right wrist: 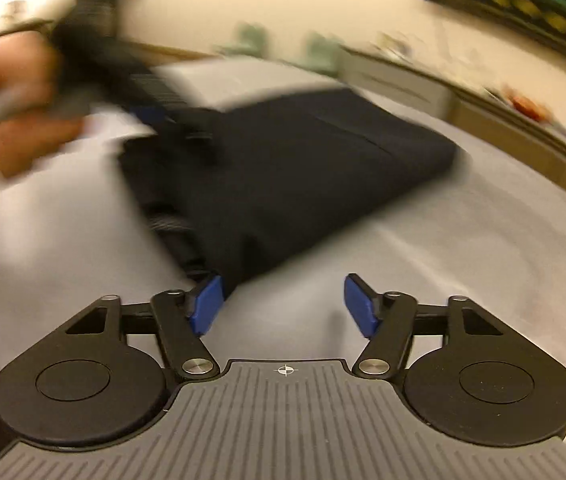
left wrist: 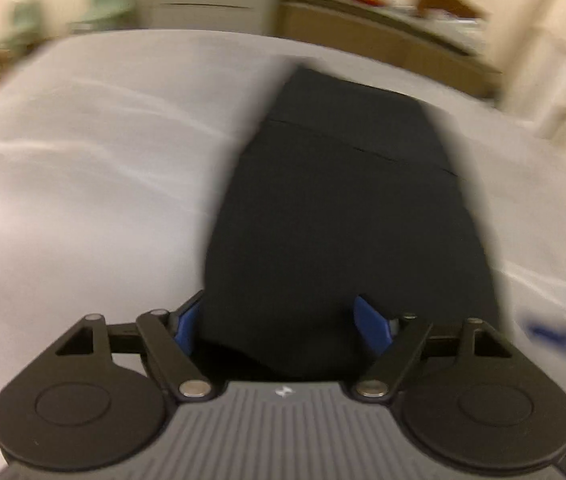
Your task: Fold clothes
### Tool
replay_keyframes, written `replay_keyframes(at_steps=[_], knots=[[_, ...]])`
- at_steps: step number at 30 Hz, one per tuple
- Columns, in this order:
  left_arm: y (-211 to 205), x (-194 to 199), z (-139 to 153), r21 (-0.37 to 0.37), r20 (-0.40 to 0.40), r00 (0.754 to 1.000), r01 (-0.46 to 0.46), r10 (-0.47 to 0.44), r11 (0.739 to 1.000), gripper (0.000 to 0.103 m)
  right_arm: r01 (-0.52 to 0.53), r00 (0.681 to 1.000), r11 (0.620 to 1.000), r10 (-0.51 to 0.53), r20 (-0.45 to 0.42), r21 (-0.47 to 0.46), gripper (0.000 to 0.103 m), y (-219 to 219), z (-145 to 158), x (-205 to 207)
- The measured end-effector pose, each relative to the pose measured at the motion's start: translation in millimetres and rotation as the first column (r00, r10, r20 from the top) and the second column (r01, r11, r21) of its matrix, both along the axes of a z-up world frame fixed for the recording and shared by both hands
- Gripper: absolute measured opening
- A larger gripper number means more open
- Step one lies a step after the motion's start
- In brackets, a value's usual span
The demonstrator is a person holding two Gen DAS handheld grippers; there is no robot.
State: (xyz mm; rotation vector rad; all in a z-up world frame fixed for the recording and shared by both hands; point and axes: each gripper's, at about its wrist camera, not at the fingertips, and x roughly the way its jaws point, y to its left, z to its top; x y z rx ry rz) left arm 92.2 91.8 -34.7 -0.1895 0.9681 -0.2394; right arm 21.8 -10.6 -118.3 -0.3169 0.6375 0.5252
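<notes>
On the wrinkled white sheet (right wrist: 423,248) we hold both grippers, left (left wrist: 283,320) and right (right wrist: 283,304), jaws apart at the folded dark garment (right wrist: 283,160), ready to fold.

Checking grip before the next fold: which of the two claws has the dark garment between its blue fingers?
The left claw: the dark navy folded garment fills the gap between its fingers. The right claw is open over bare white tablecloth.
</notes>
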Motion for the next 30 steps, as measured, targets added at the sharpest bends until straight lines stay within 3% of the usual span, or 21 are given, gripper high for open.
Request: replay_keyframes(at_steps=[2,4,7,9,12,16,19,23,25,27,29,30], knots=[[-31,-17,2,-0.06,0.024,0.989,0.147,-0.145,0.987,0.078,0.217,0.976,0.976,-0.217,0.006,-0.024,0.069,-44,10,15],[-60,-33,4,-0.104,0.055,0.961,0.277,-0.272,0.955,0.075,0.452,0.892,0.89,-0.451,0.029,-0.059,0.066,-101,23,19],[-62,-29,6,-0.137,0.055,0.96,0.28,-0.275,0.95,0.073,0.614,0.789,0.785,-0.614,-0.035,0.083,0.067,-166,55,0],[-49,-17,7,-0.176,0.05,0.976,0.217,-0.212,0.96,0.073,0.601,0.797,0.77,-0.598,-0.086,0.216,0.071,-184,68,-17],[-20,-1,8,-0.259,0.034,0.999,0.048,-0.041,0.965,0.073,0.522,0.853,0.75,-0.466,-0.235,0.406,0.074,-195,65,-35],[16,15,4,-0.36,0.0,0.992,-0.121,0.129,0.925,0.075,0.469,0.874,0.596,-0.21,-0.437,0.652,0.074,-186,48,-26],[31,26,-5,-0.376,-0.022,0.979,-0.197,0.203,0.906,0.075,0.475,0.861,0.531,-0.117,-0.495,0.701,0.075,-173,41,-3],[34,49,-11,-0.353,-0.042,0.973,-0.226,0.226,0.908,0.075,0.571,0.804,0.502,-0.182,-0.566,0.65,0.077,-163,25,17],[30,53,-8,-0.339,-0.028,0.976,-0.211,0.214,0.917,0.078,0.614,0.779,0.443,-0.206,-0.593,0.653,0.078,-163,17,22],[23,51,-4,-0.325,-0.02,0.979,-0.196,0.201,0.925,0.077,0.638,0.765,0.39,-0.22,-0.605,0.664,0.07,-164,10,25],[27,42,4,-0.298,0.009,0.978,-0.198,0.21,0.934,0.05,0.648,0.757,0.398,-0.242,-0.607,0.65,0.003,-161,7,30],[30,36,9,-0.284,0.025,0.976,-0.2,0.216,0.938,0.022,0.649,0.756,0.414,-0.259,-0.601,0.639,0.003,-156,10,32]])
